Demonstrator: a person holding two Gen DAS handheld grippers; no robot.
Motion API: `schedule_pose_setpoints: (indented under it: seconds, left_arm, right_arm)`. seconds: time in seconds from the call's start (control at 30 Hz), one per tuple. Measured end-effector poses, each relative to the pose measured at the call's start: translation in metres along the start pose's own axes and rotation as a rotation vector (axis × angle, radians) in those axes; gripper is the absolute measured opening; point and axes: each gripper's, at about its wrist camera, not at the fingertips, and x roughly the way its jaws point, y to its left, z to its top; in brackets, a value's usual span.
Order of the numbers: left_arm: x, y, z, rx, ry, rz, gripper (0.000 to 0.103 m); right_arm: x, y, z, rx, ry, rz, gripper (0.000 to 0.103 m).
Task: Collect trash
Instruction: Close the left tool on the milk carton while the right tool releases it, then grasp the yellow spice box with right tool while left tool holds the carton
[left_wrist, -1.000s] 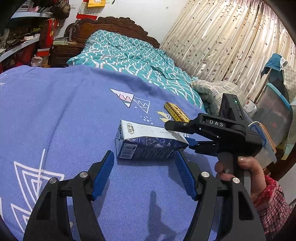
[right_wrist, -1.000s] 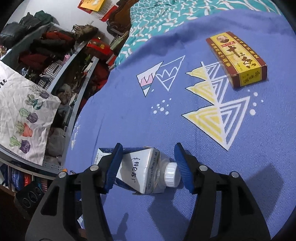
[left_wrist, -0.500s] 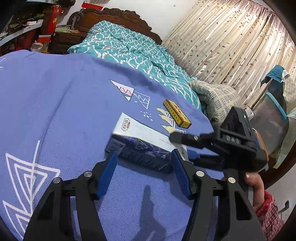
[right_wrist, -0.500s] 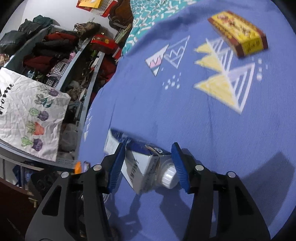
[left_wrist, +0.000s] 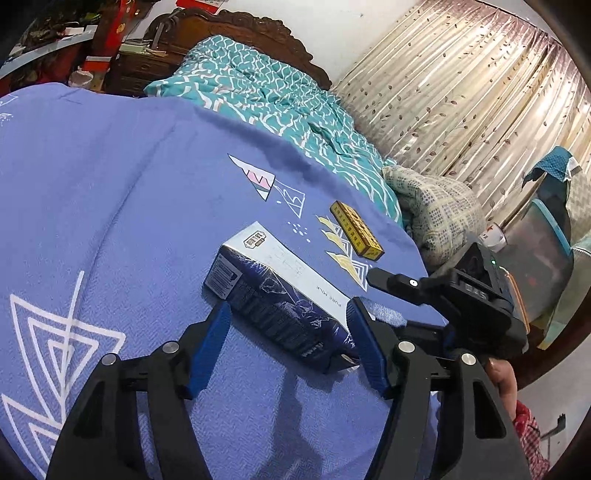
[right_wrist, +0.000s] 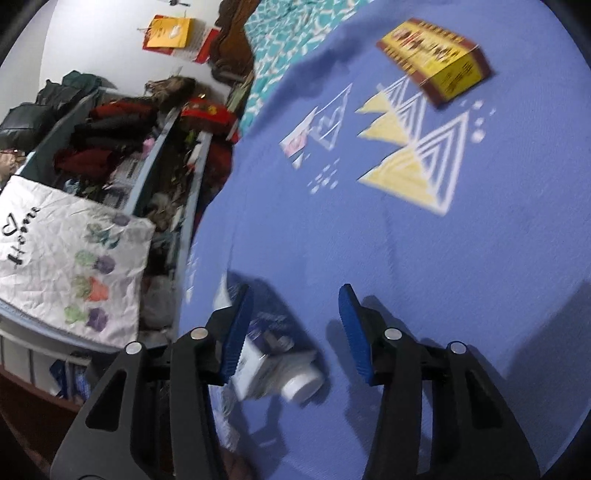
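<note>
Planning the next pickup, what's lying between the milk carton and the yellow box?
Only bare blue cloth with printed triangles separates milk carton and yellow box, left wrist view.

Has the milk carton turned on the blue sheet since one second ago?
Yes. The milk carton earlier lay level below the sheet's pink triangle print; now it lies slanted, its barcode end nearer that print.

Blue bedspread (left_wrist: 92, 192) lying wide open to the left, milk carton (left_wrist: 280, 291) sitting between the left gripper (left_wrist: 288, 332) and yellow box (left_wrist: 356, 230), right gripper (left_wrist: 436, 295) crowding the carton's near end, its jaws closing.
</note>
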Motion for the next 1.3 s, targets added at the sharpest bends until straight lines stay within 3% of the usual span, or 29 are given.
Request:
schedule_pose_setpoints:
  seconds: [0.1,0.3,0.5,0.6,0.73,0.9,1.07,1.23,1.3]
  left_arm:
    - [0.002,0.002,0.0,-0.012,0.013,-0.012,0.064]
    - [0.005,0.007,0.002,-0.039,0.021,-0.024,0.064]
    - [0.001,0.007,0.002,-0.044,0.007,-0.017,0.073]
    - [0.0,0.007,0.002,-0.042,0.005,-0.013,0.078]
    - [-0.001,0.005,0.001,-0.03,0.001,0.001,0.086]
    - [0.0,-0.015,-0.002,0.062,0.005,0.059,0.094]
    - [0.02,-0.041,-0.007,0.137,0.076,0.095,0.094]
    - [0.043,-0.049,-0.013,0.173,0.132,0.232,0.094]
    - [0.048,-0.043,-0.012,0.153,0.148,0.261,0.086]
  right_arm:
    - [0.009,-0.011,-0.004,0.013,0.021,-0.024,0.039]
    - [0.024,0.022,-0.042,-0.116,0.109,-0.056,0.041]
    - [0.023,0.053,-0.091,-0.292,0.178,-0.104,0.041]
    - [0.012,0.054,-0.095,-0.319,0.138,-0.149,0.041]
    - [-0.008,0.041,-0.091,-0.264,0.071,-0.156,0.041]
    - [-0.032,0.011,-0.089,-0.182,0.018,-0.144,0.04]
    - [-0.045,0.001,-0.09,-0.138,-0.003,-0.087,0.041]
    - [-0.039,0.006,-0.101,-0.139,-0.007,-0.074,0.041]
    - [-0.042,0.002,-0.104,-0.14,-0.005,-0.067,0.041]
